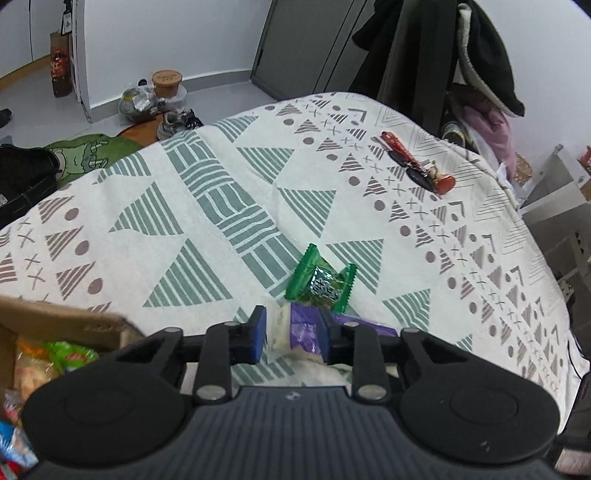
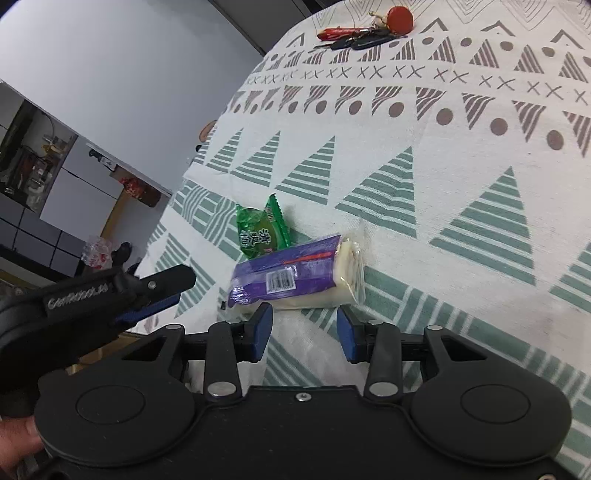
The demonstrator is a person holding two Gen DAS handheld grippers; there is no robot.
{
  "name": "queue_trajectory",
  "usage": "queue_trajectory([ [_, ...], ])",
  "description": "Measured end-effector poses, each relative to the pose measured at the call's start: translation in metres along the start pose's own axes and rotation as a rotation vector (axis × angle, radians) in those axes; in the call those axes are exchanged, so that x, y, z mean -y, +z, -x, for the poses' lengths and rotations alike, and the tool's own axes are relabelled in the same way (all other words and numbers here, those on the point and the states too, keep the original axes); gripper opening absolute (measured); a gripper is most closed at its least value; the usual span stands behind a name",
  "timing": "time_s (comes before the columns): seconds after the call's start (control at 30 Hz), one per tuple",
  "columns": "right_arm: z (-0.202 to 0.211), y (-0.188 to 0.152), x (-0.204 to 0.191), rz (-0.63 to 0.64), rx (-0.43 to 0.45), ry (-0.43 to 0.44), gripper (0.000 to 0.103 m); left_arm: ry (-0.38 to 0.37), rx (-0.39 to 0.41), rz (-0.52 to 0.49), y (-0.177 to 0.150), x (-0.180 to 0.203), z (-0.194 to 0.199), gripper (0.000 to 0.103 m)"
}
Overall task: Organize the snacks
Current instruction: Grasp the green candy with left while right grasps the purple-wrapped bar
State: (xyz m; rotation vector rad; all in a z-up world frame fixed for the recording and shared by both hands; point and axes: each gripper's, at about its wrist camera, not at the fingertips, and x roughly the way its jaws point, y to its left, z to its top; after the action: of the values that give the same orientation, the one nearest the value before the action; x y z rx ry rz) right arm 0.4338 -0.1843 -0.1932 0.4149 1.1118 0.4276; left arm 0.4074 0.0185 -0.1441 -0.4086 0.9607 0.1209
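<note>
A purple-and-white snack packet (image 1: 301,326) lies on the patterned tablecloth (image 1: 221,177), and my left gripper (image 1: 293,332) is shut on its end, blue pads against both sides. A green candy packet (image 1: 321,282) lies just beyond it, touching it. In the right wrist view the purple packet (image 2: 291,273) lies crosswise just past my right gripper (image 2: 304,332). That gripper is open, with only cloth between its pads. The green packet (image 2: 262,232) sits behind the purple one. One of the left gripper's fingers (image 2: 173,280) comes in from the left toward the packet's end.
A cardboard box (image 1: 74,325) holding several snacks sits at the near left. A bunch of keys with a red tag (image 1: 417,166) (image 2: 362,35) lies far across the cloth. Dark clothes (image 1: 461,55) hang behind the table. A person's hand (image 2: 14,439) holds the right gripper.
</note>
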Motion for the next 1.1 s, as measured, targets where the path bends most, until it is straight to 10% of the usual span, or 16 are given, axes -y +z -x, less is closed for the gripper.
queue_trajectory([
  [0.6,-0.01,0.013,0.023,-0.089,0.054,0.02,0.041,0.095,-0.082,-0.005,0.005,-0.004,-0.063,0.026],
  [1.1,-0.003,0.014,0.028,-0.144,0.076,0.03,0.059,-0.023,-0.181,-0.021,-0.012,0.011,-0.065,0.028],
])
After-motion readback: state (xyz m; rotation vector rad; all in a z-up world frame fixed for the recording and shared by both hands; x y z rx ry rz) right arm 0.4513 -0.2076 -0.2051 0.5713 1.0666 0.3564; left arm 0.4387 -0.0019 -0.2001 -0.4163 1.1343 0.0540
